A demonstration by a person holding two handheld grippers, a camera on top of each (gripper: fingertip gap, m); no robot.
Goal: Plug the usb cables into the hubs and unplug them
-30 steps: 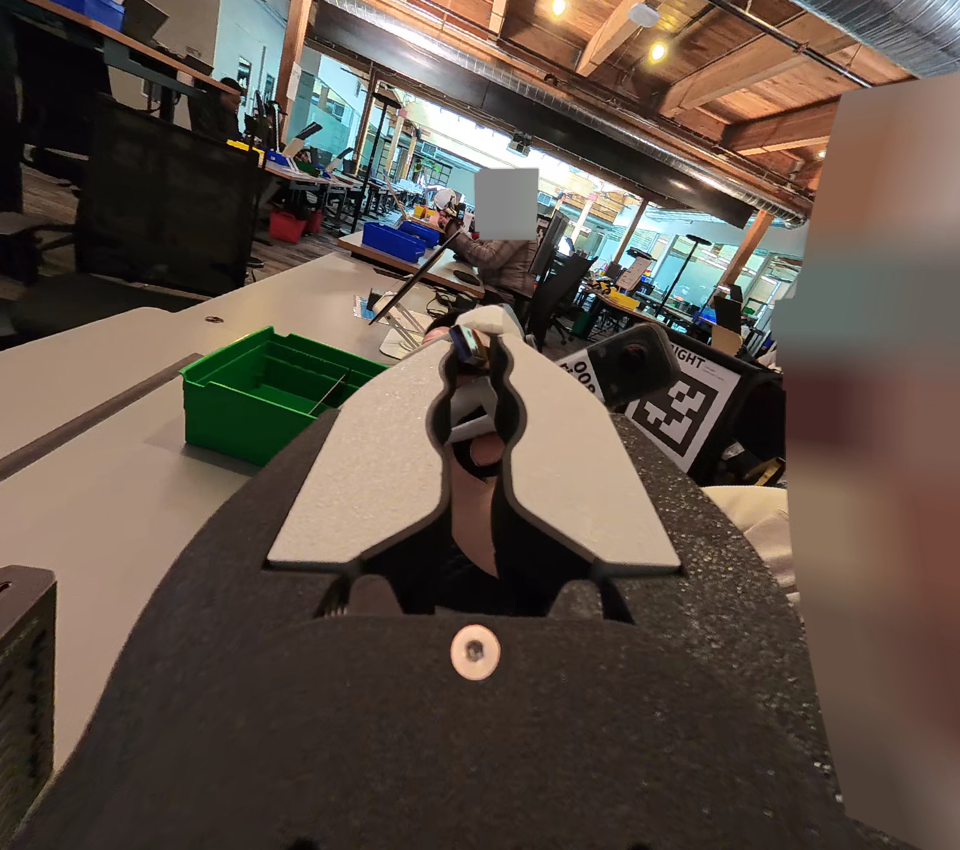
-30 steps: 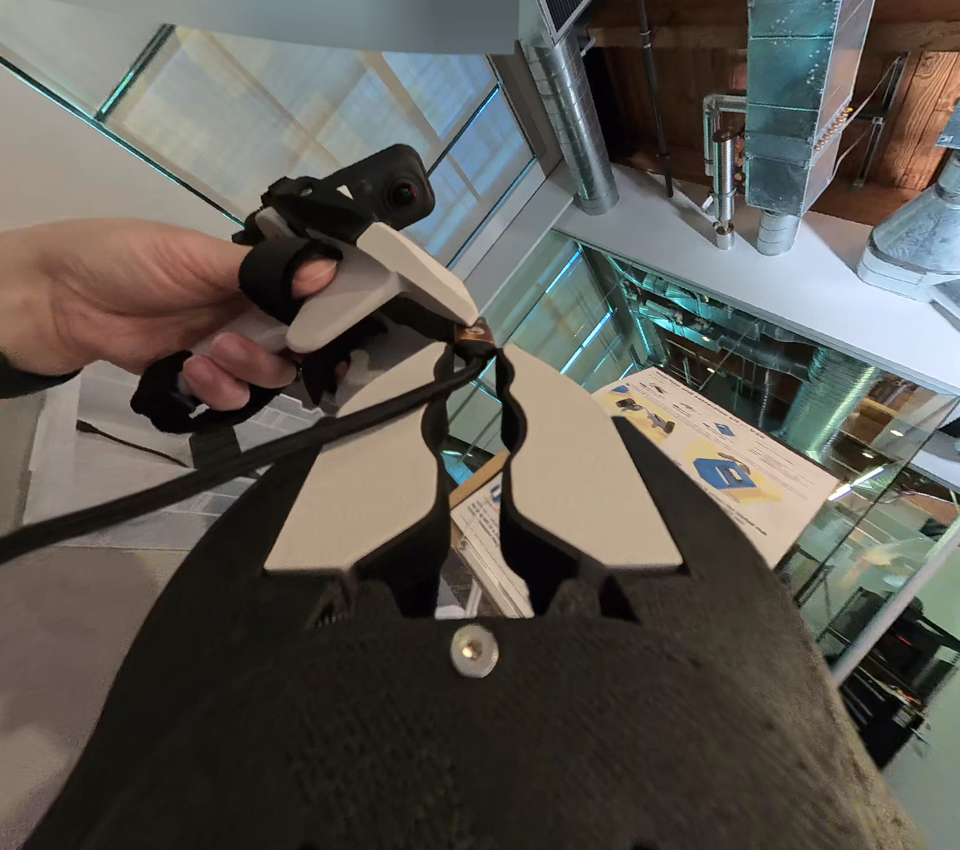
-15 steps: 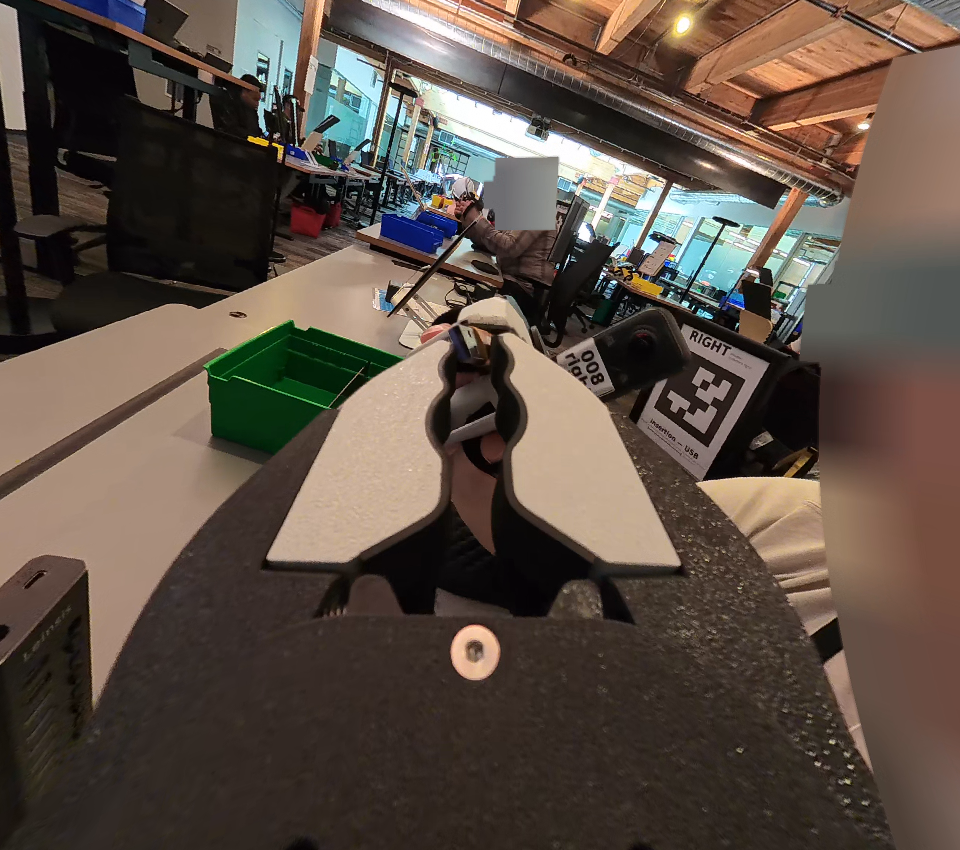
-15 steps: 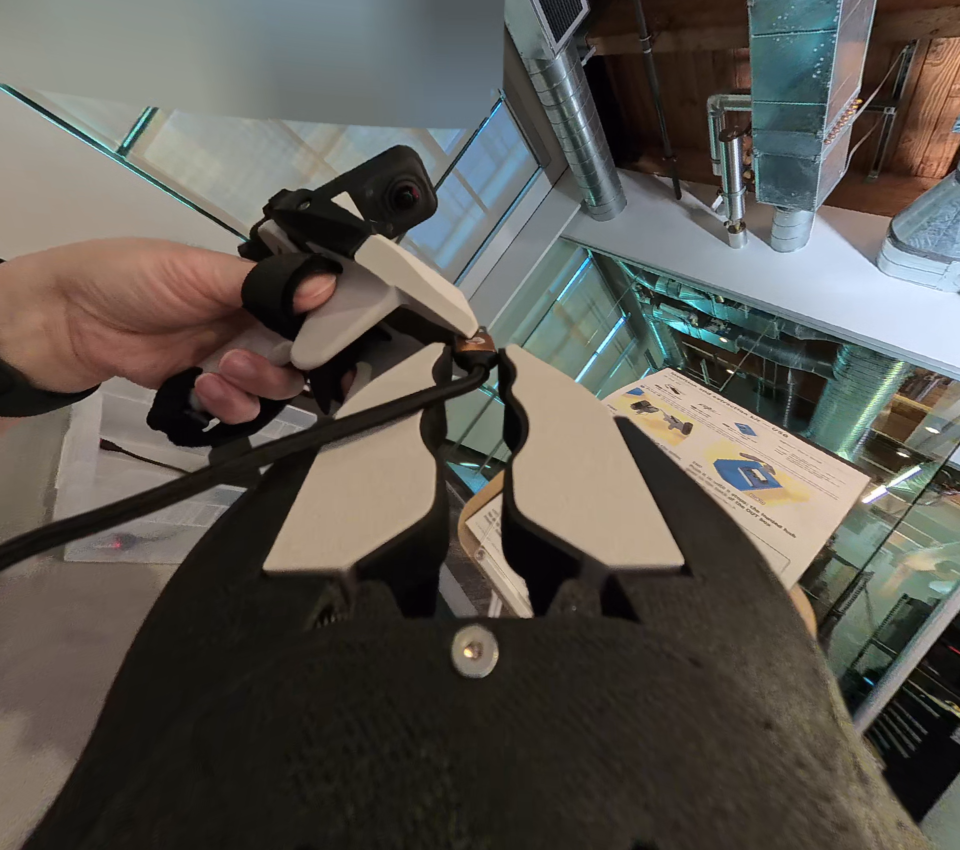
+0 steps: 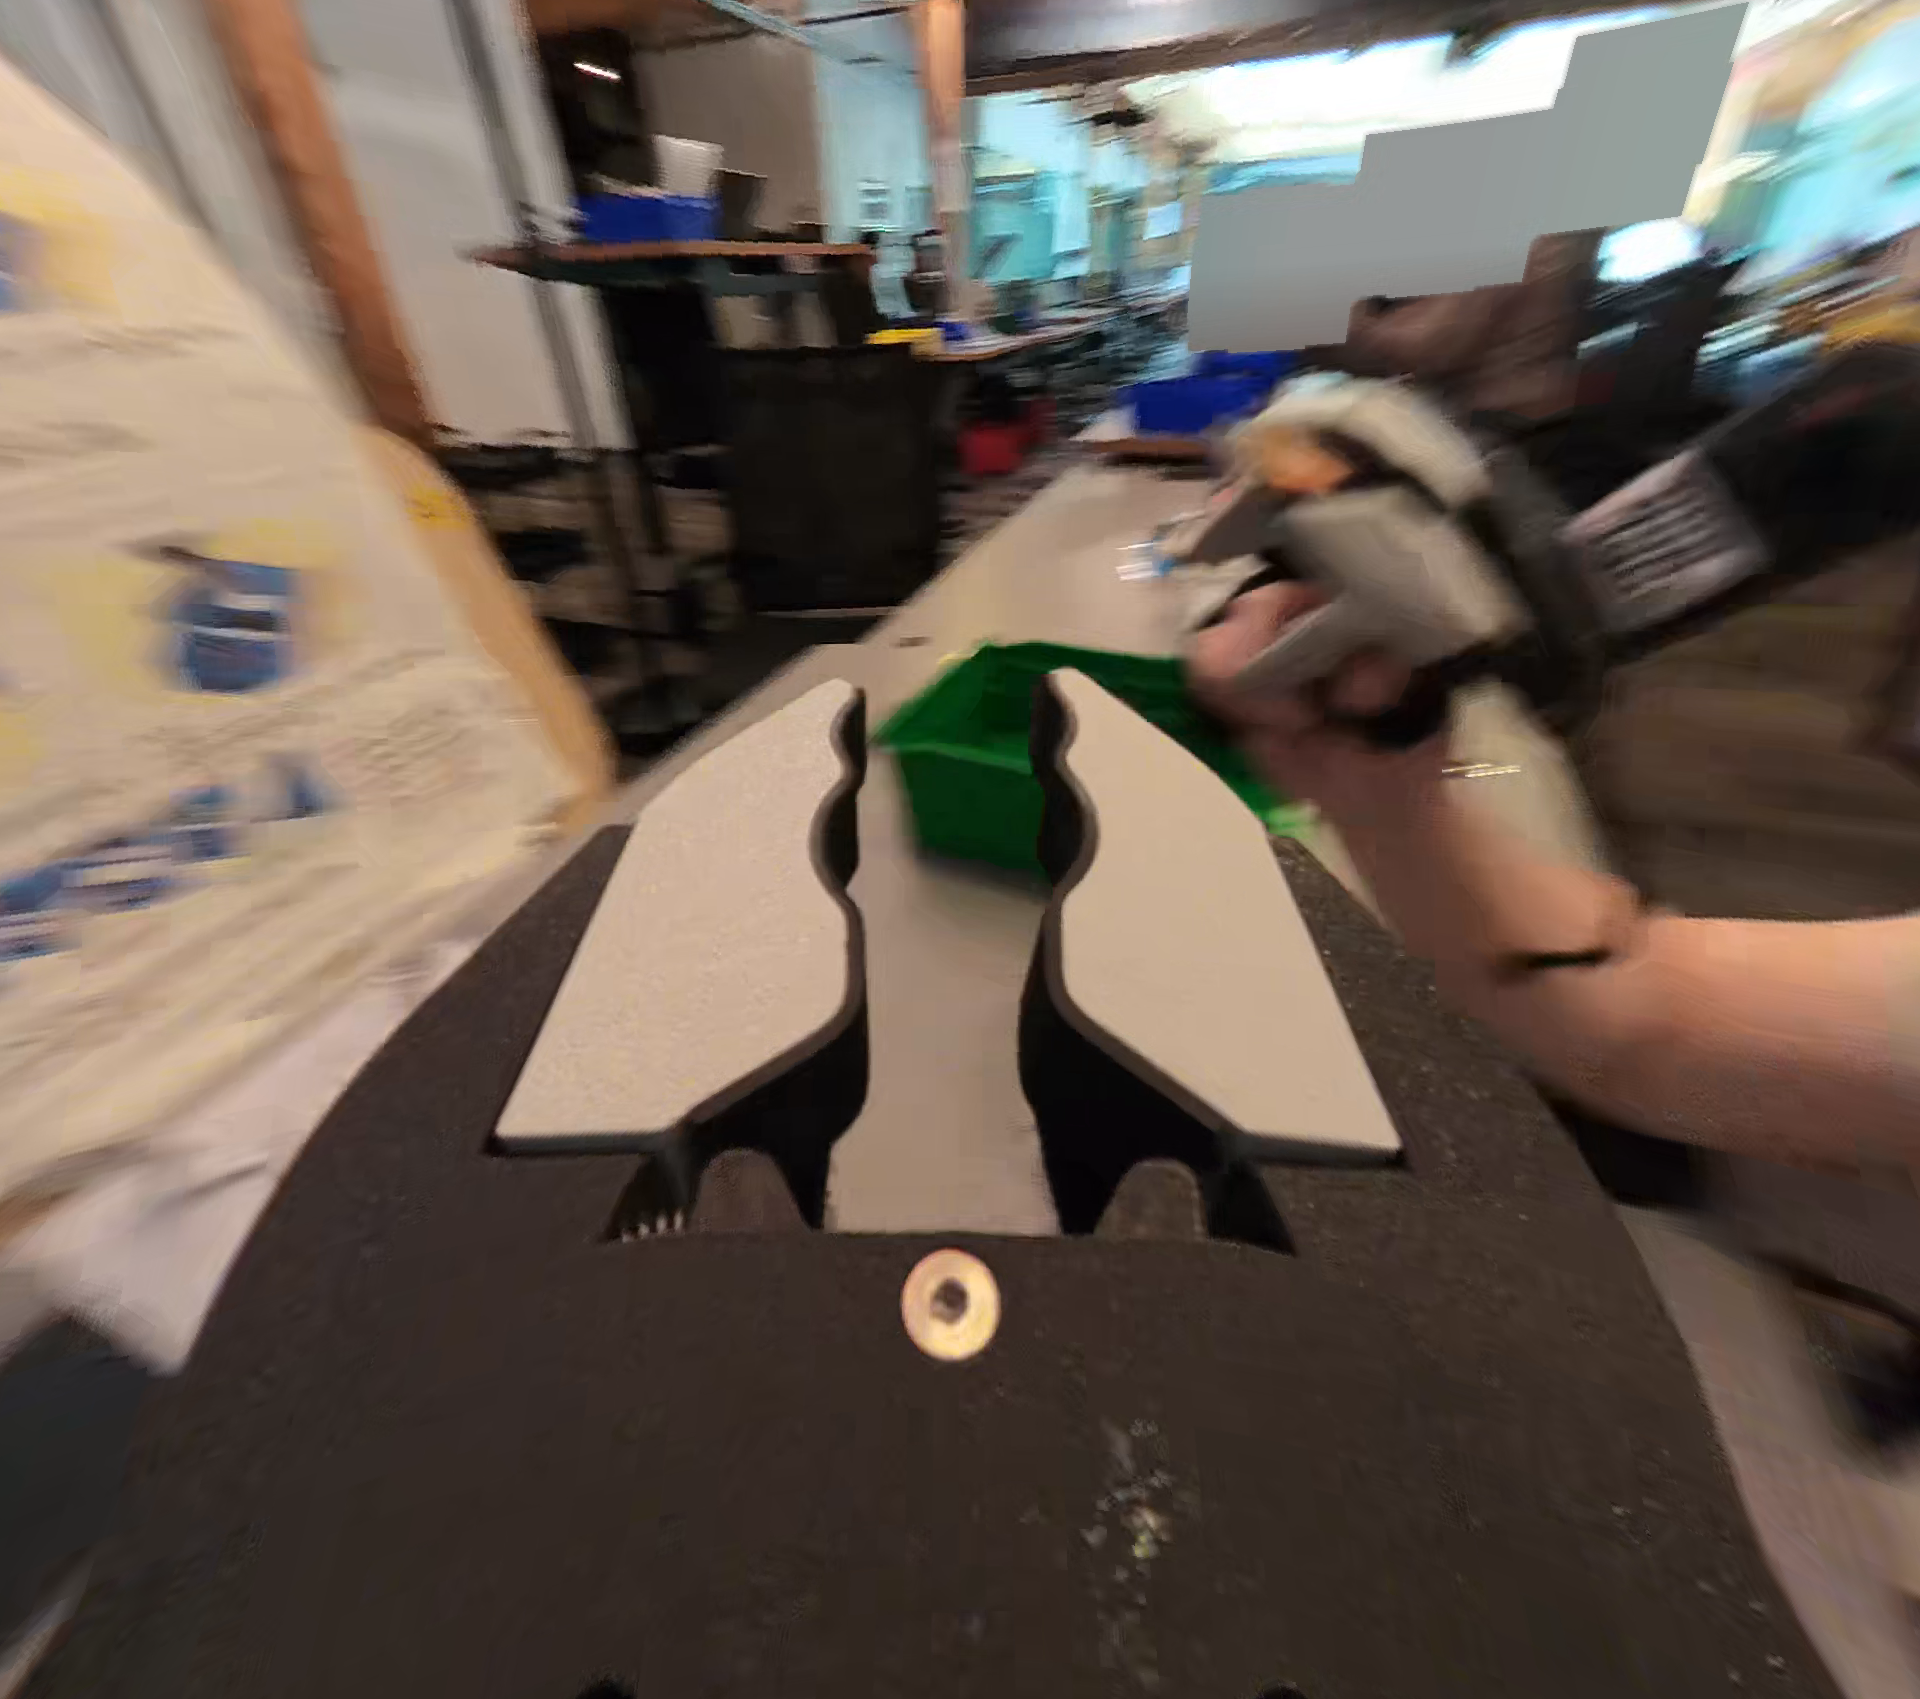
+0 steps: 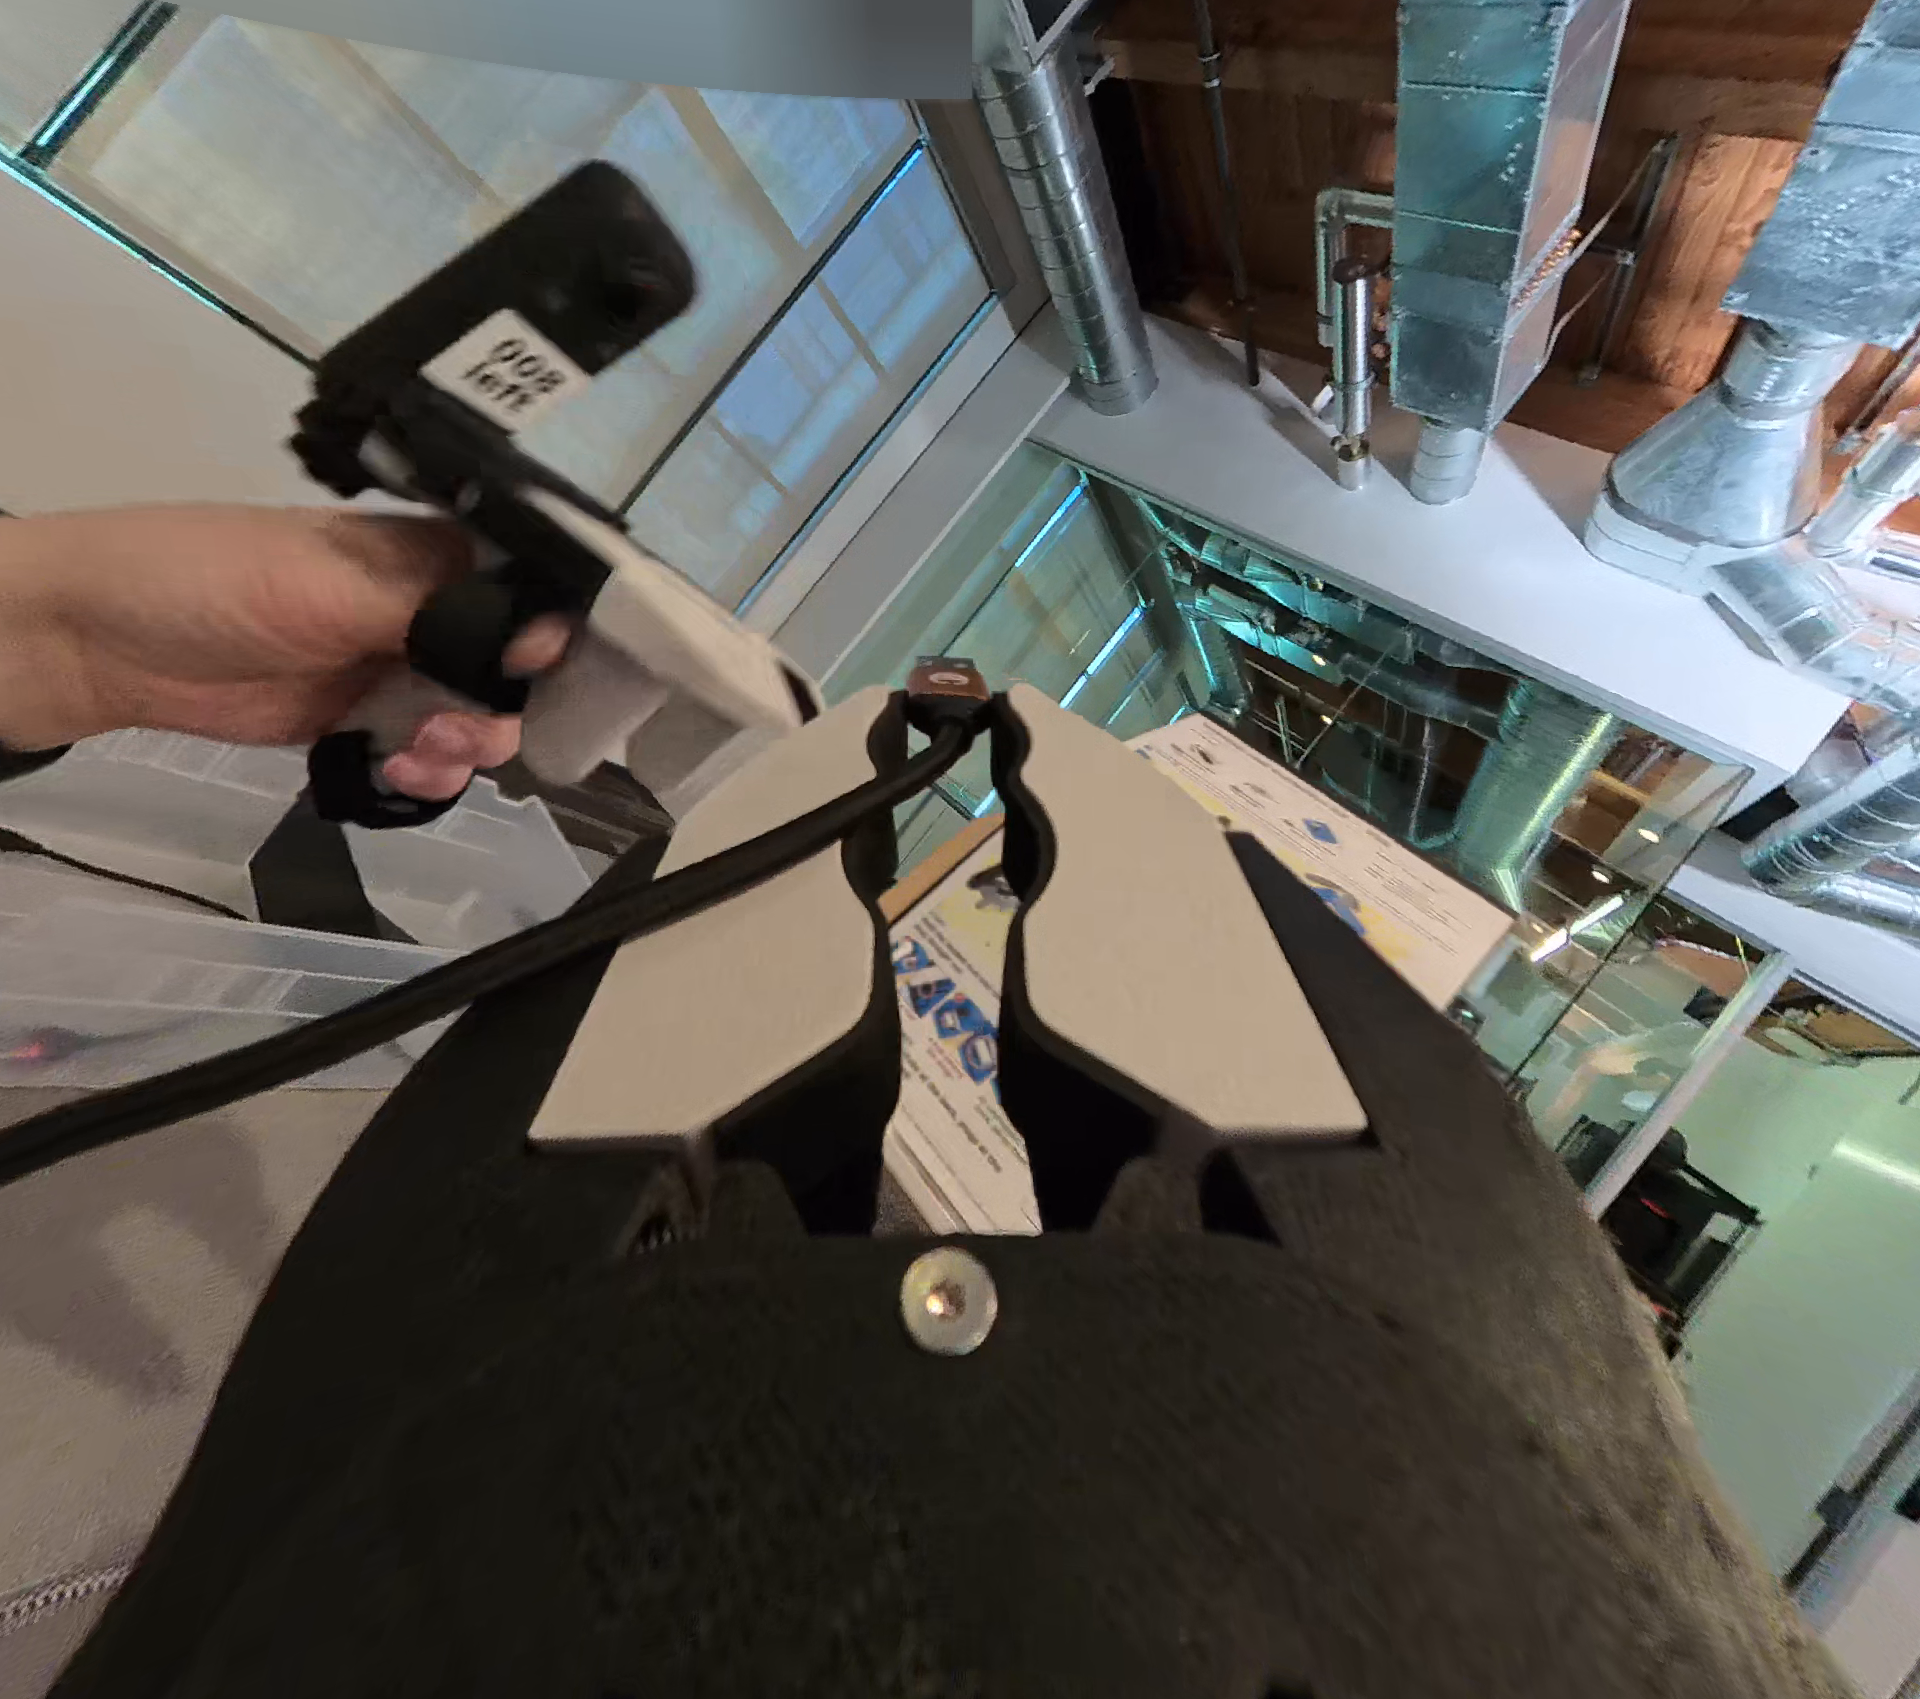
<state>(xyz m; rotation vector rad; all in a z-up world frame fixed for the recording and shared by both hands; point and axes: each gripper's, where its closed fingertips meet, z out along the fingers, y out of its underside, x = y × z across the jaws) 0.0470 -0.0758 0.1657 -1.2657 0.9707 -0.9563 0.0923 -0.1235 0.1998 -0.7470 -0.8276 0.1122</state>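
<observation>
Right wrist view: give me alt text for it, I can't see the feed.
The right gripper is shut on a black USB cable just behind its plug, pointing up toward ceiling ducts. At left, a hand holds the left gripper close by.

Bare grey table (image 5: 940,1067) lies between the parted left tongs (image 5: 948,699); green bin (image 5: 971,782) blocks ahead.

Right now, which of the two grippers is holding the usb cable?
The right gripper: its tips pinch the black usb cable behind the plug. The left gripper is open and empty.
</observation>
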